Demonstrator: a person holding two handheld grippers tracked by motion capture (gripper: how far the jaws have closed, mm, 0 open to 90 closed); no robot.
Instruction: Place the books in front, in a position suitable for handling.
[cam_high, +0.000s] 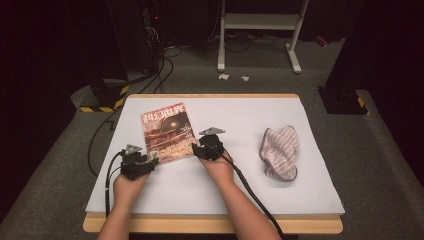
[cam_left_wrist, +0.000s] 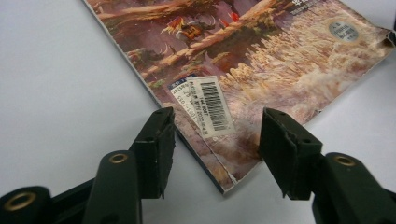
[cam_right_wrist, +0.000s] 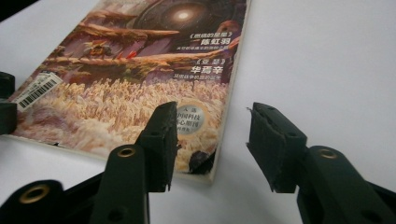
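Observation:
A magazine (cam_high: 167, 132) with a reddish-brown fantasy cover lies flat on the white table, left of centre. My left gripper (cam_high: 148, 161) is open at its near left corner; in the left gripper view that corner with the barcode label (cam_left_wrist: 210, 105) sits between the jaws of the left gripper (cam_left_wrist: 217, 154). My right gripper (cam_high: 197, 148) is open at the near right corner. In the right gripper view the worn corner of the magazine (cam_right_wrist: 205, 163) lies between the jaws of the right gripper (cam_right_wrist: 212, 149). Neither gripper holds anything.
A striped pink cloth (cam_high: 280, 152) lies bunched on the right part of the table (cam_high: 300, 195). Cables (cam_high: 250, 192) trail from both grippers toward the front edge. Behind the table stand a white frame (cam_high: 257, 22) and floor cables.

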